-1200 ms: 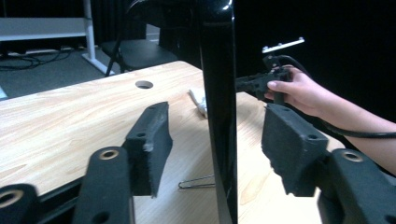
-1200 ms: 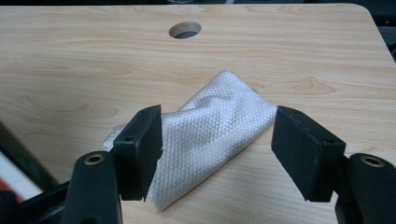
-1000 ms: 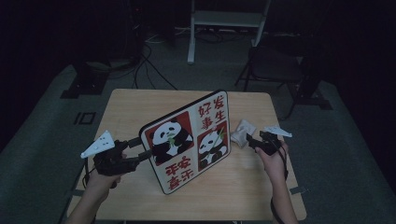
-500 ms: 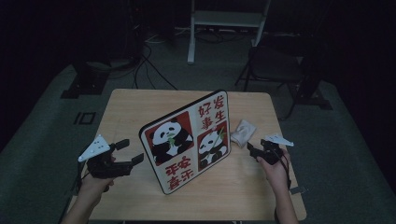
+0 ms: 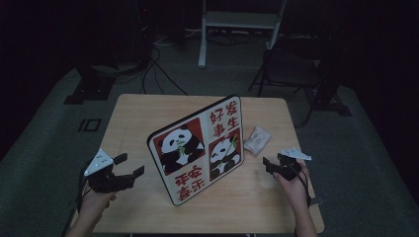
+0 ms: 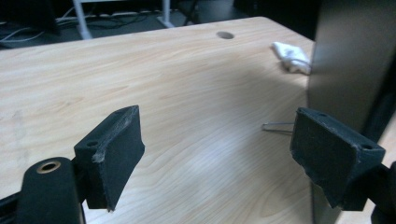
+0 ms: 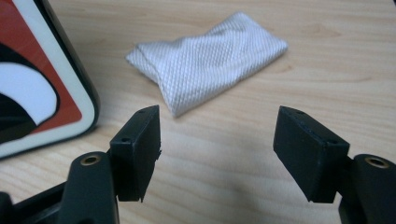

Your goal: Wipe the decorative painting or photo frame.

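A panda picture board point(image 5: 200, 148) stands propped upright mid-table point(image 5: 148, 113), a folded white cloth point(image 5: 257, 139) lying just beside its right edge. The left claw point(image 5: 129, 167) and right claw point(image 5: 267, 165) flank the board, both spread, gripping nothing.

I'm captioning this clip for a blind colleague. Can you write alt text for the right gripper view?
The right gripper hangs open just above a light wooden table, its two black jaws pointing toward a folded white cloth lying flat ahead of them. At the left edge stands the rounded corner of a panda picture board, red and white with a black rim.
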`<state>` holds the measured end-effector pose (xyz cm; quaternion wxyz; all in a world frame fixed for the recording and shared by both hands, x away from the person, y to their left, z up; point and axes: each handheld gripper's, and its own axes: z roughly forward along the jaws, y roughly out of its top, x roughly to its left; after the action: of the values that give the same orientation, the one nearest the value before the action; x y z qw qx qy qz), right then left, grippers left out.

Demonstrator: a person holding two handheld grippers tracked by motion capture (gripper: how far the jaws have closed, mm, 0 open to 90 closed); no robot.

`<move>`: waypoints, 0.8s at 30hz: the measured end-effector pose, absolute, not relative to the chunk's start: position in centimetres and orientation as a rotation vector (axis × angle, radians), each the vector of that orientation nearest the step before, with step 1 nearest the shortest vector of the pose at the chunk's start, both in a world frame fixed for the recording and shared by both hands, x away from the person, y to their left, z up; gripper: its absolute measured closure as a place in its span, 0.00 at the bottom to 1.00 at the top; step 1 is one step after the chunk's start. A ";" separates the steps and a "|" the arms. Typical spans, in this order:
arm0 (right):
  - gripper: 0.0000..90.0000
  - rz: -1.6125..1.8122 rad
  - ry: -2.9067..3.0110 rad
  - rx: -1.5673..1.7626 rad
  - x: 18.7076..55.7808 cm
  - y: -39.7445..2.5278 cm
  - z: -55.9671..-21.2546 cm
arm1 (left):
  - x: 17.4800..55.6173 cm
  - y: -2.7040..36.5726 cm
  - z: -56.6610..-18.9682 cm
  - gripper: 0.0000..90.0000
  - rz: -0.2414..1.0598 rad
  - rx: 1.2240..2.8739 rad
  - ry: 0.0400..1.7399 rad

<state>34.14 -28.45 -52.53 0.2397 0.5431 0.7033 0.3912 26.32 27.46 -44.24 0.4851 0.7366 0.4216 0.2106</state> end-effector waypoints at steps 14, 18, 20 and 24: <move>0.31 1.024 1.945 1.492 32.0 -28.8 -53.6 | 25.9 29.3 -48.6 0.17 0.523 1.831 1.193; 0.28 0.999 1.954 1.487 31.3 -28.7 -54.1 | 25.7 30.3 -49.6 0.13 0.559 1.817 1.272; 0.26 0.990 1.949 1.493 31.0 -28.7 -54.3 | 25.8 30.7 -50.0 0.10 0.576 1.815 1.312; 0.23 0.956 1.942 1.495 30.5 -28.8 -54.8 | 25.8 31.3 -51.0 0.05 0.579 1.826 1.389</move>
<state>30.52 -28.81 -54.83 0.2527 0.5499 0.7142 0.3517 25.76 31.26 -50.99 0.3780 0.7144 0.5435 0.2267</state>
